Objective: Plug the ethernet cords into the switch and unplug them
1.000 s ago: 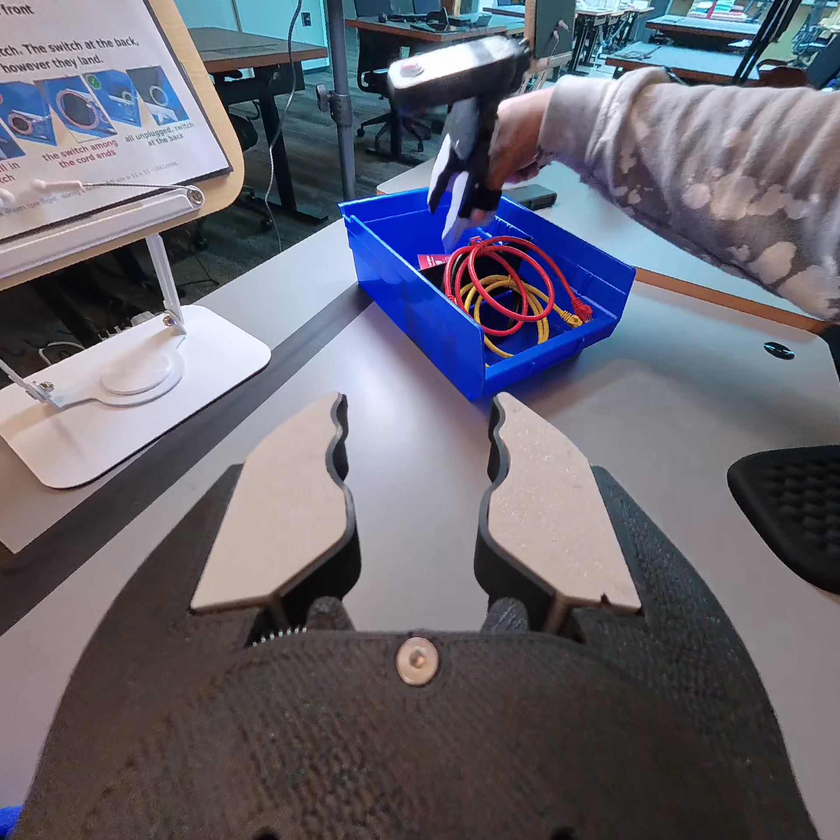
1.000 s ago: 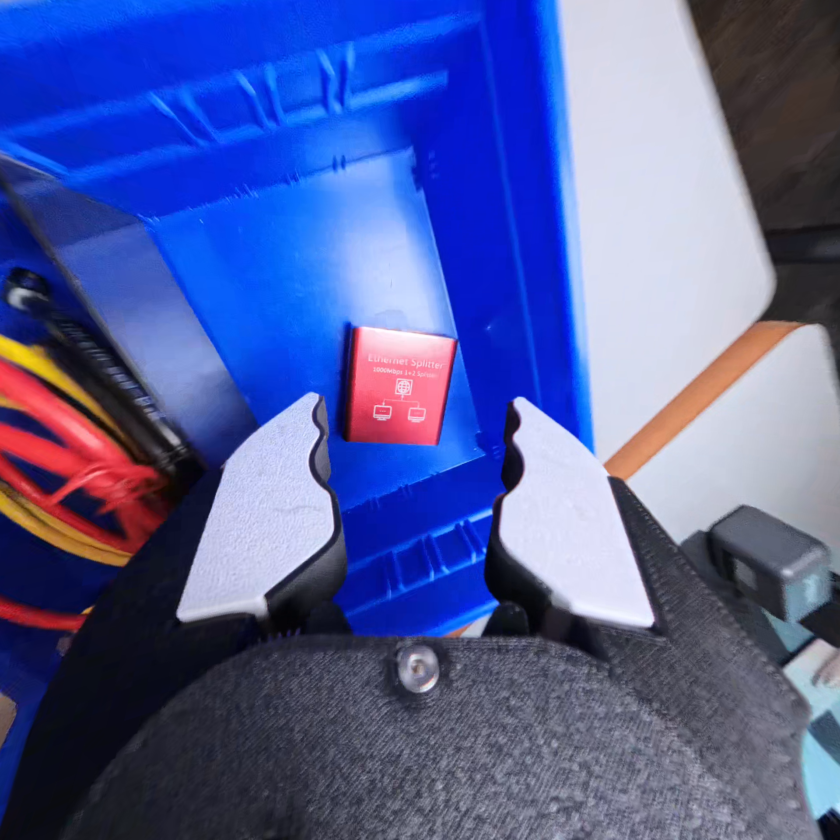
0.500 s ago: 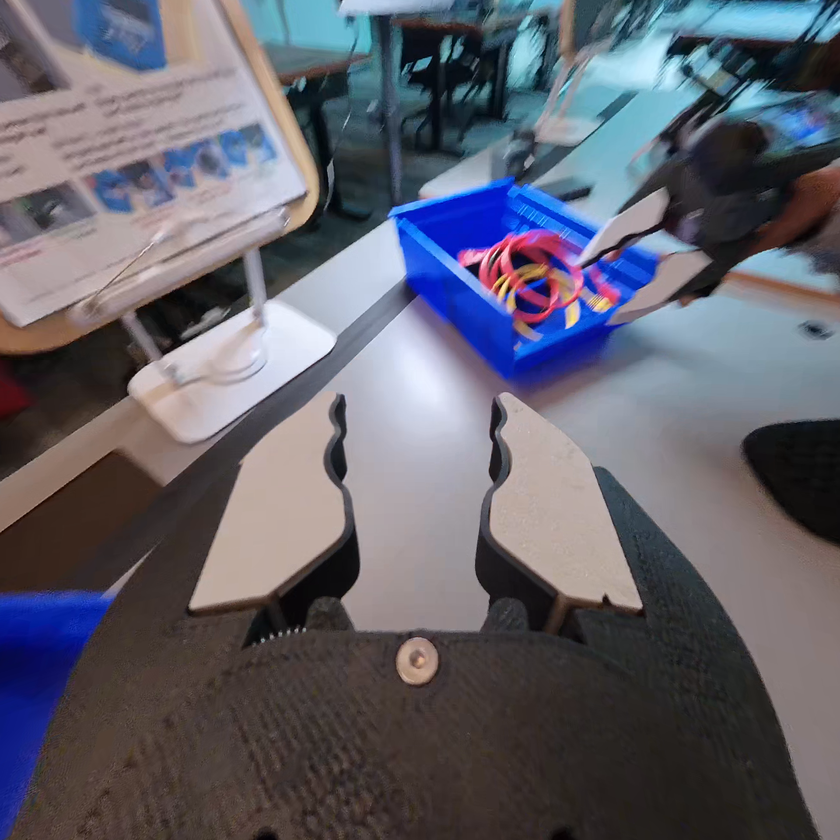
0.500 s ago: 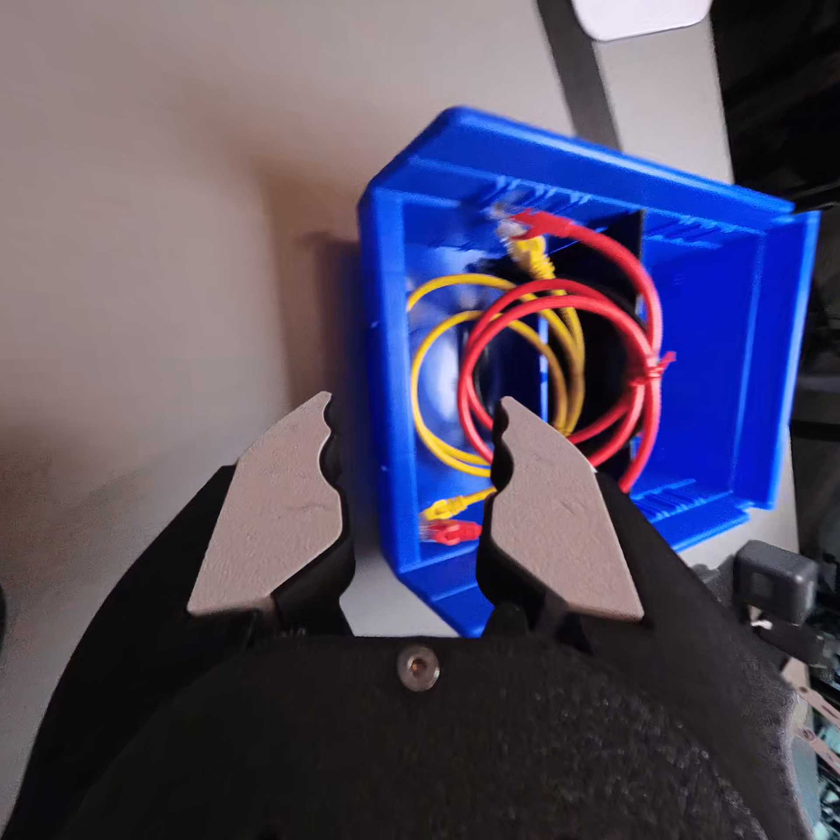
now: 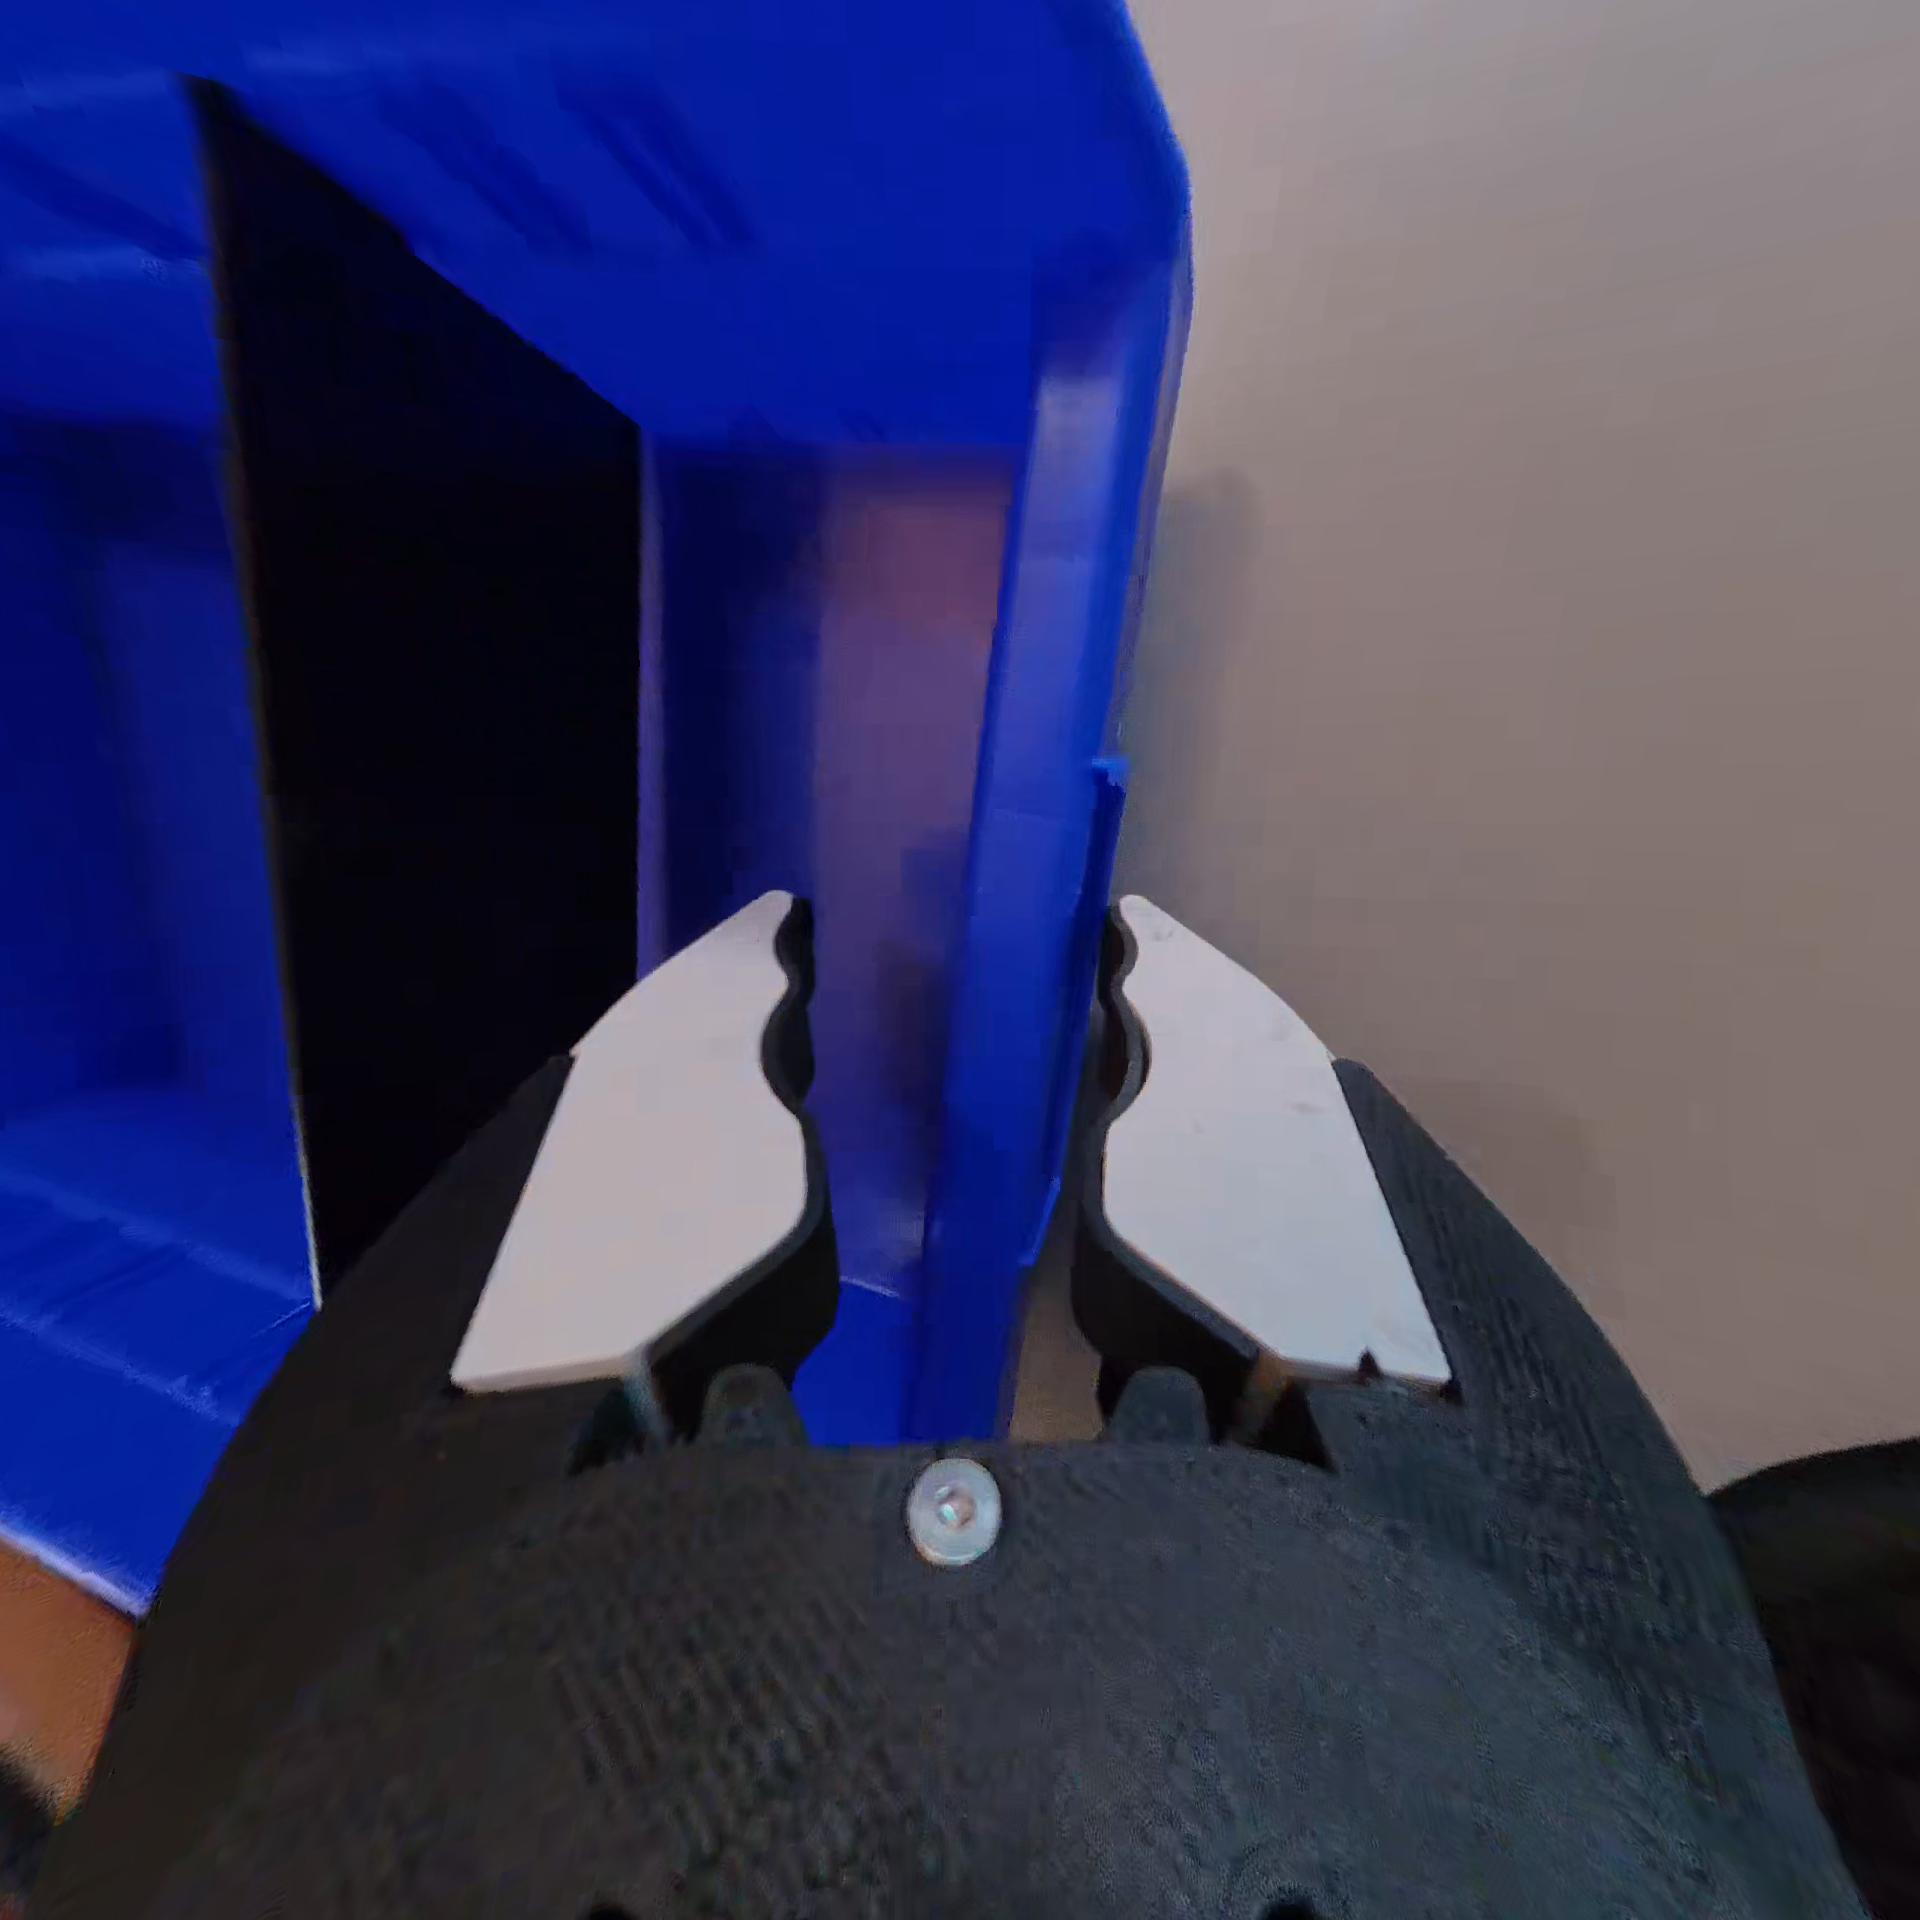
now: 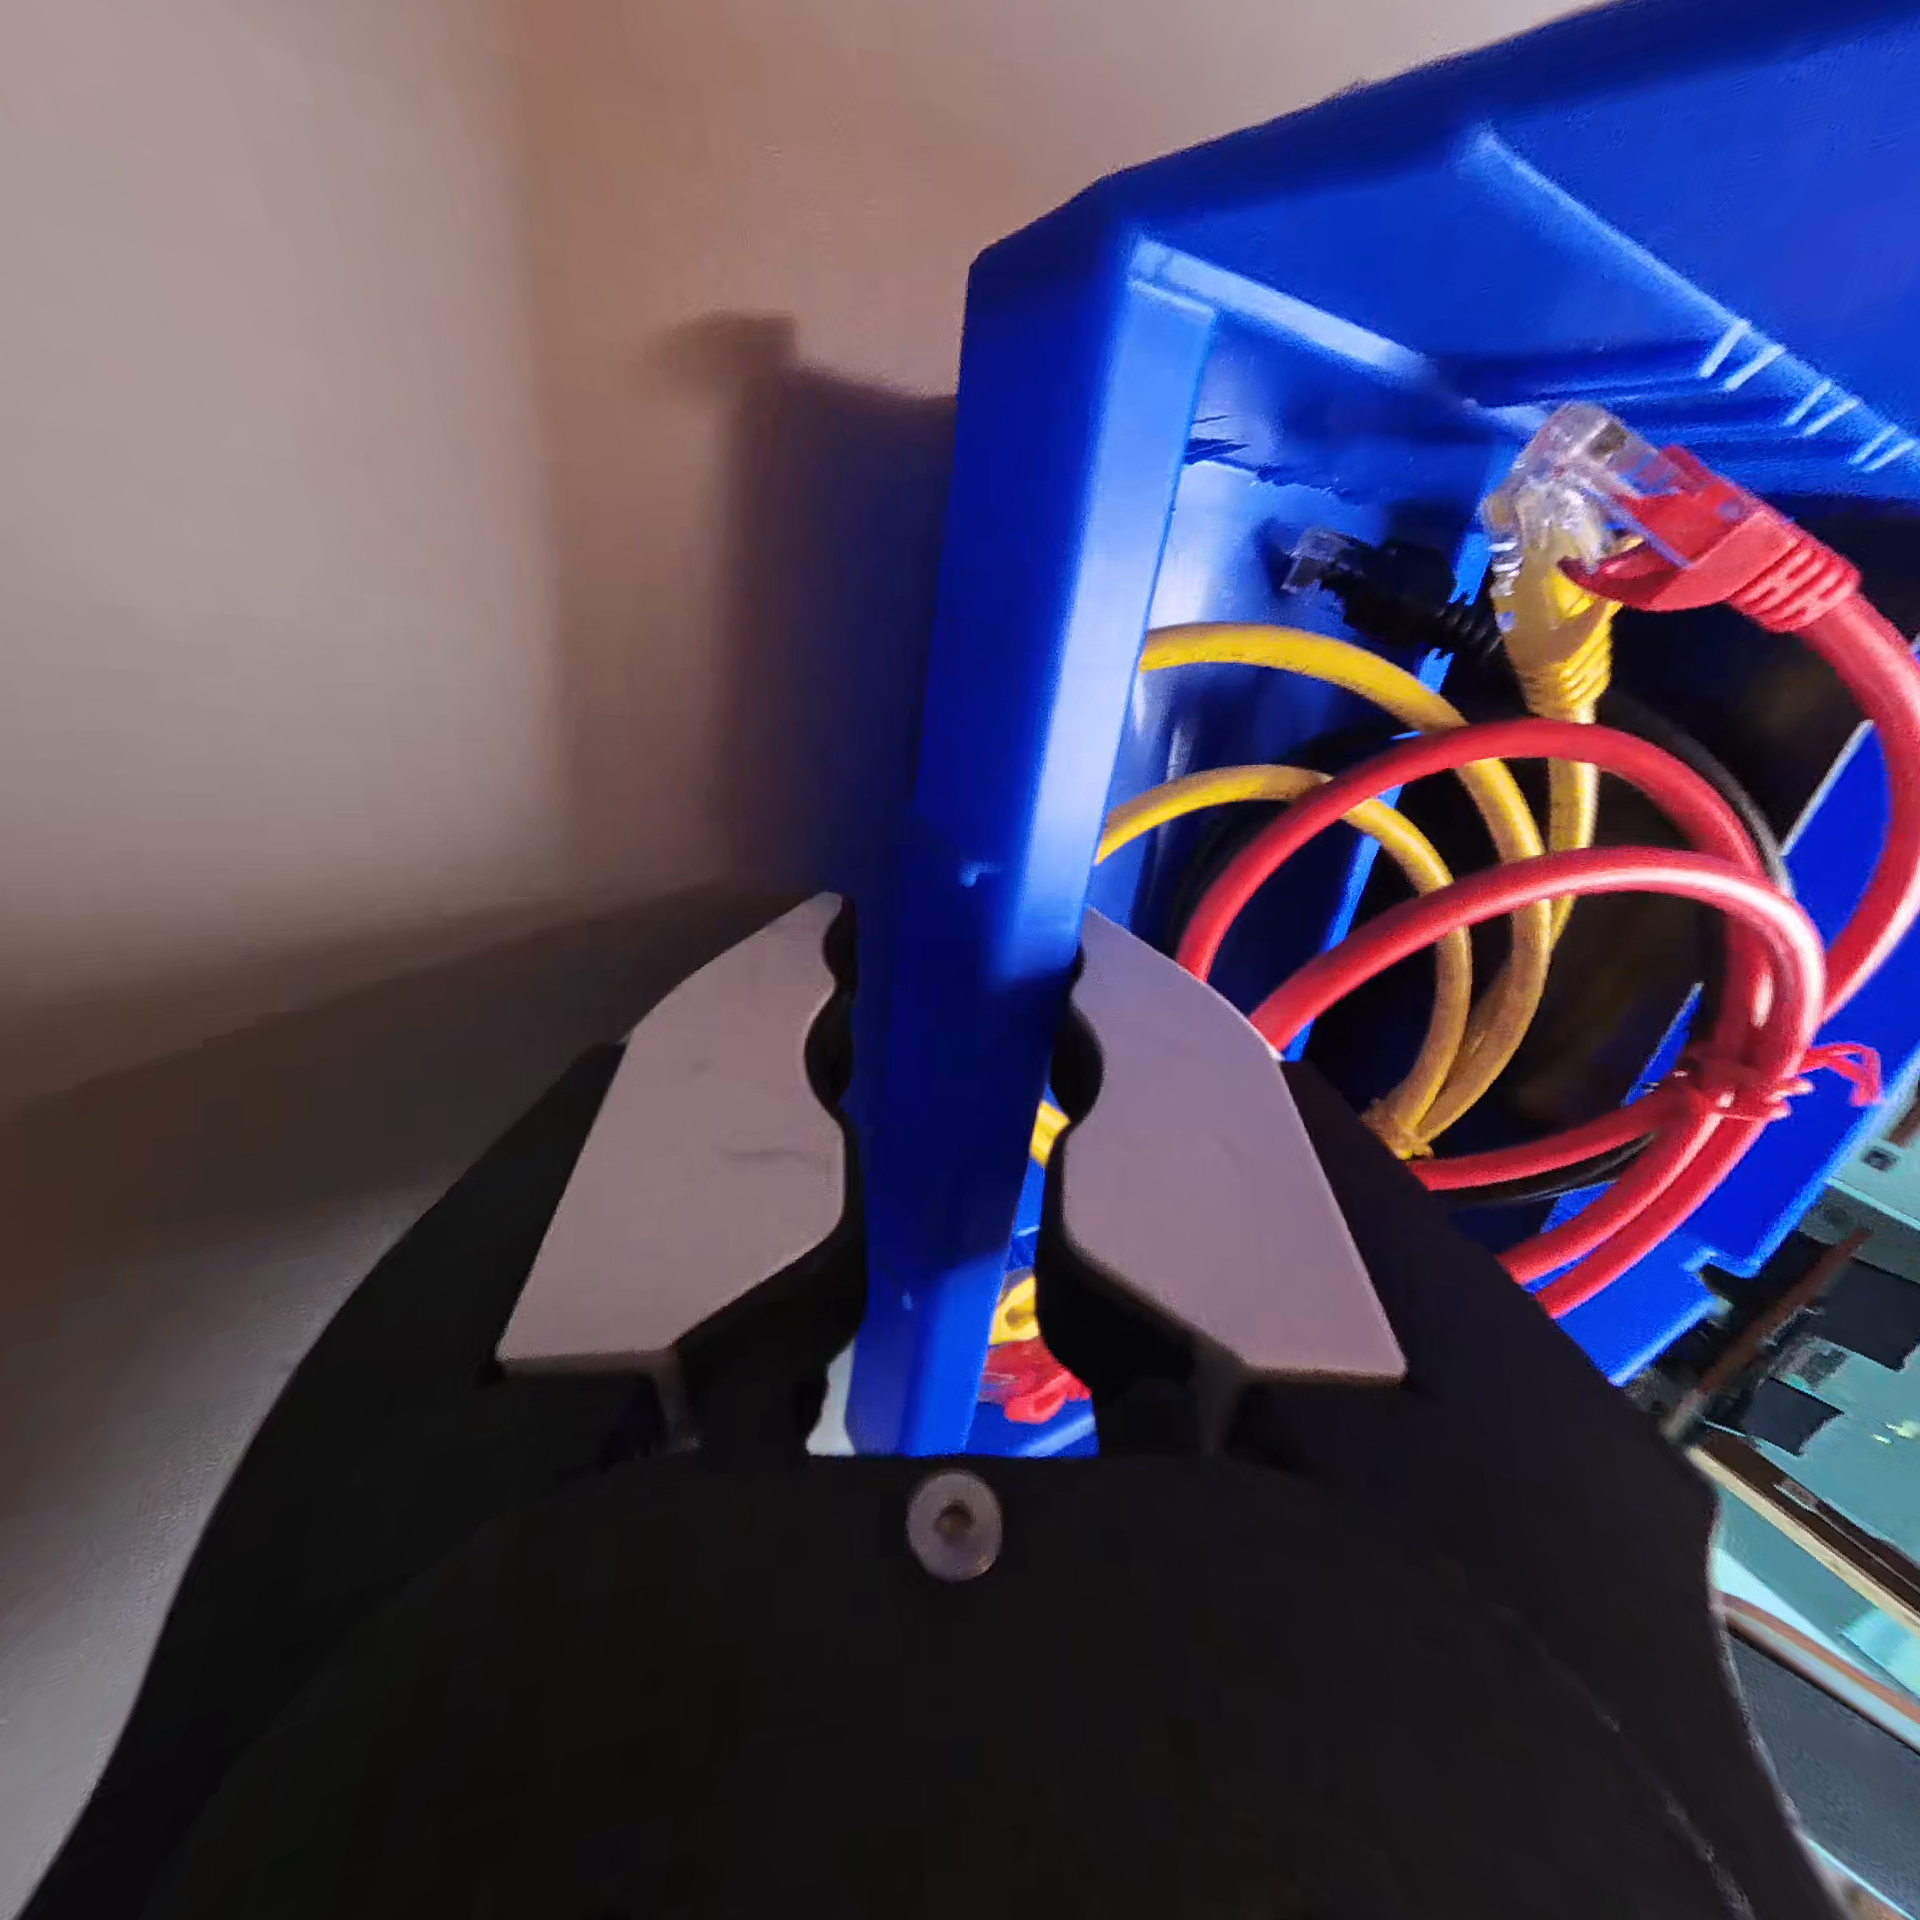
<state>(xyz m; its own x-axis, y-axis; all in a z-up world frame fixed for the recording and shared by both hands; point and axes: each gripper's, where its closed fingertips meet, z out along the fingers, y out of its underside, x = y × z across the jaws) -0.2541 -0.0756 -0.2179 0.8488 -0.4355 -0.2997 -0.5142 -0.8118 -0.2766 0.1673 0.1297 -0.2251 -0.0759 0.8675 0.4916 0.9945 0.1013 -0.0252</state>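
The blue bin (image 5: 1081,520) fills the left wrist view. My left gripper (image 5: 956,914) is open and straddles one side wall, right finger against the outside, left finger inside and apart from it. In the right wrist view my right gripper (image 6: 961,925) is shut on another wall of the bin (image 6: 1039,623). Inside lie a coiled red ethernet cord (image 6: 1558,904), a coiled yellow cord (image 6: 1299,665) and a black cord's plug (image 6: 1382,592). The red and yellow plugs point up near the far wall. No switch shows in either view.
The bin stands on a pale grey table (image 5: 1558,623), which also shows in the right wrist view (image 6: 312,520). A black divider (image 5: 436,727) crosses the bin's inside. A black padded armrest (image 5: 1829,1507) is at the lower right. Both views are blurred.
My left gripper has swung from the open table to the bin and now straddles its wall. My right gripper has come down from above the bin and shut on a wall.
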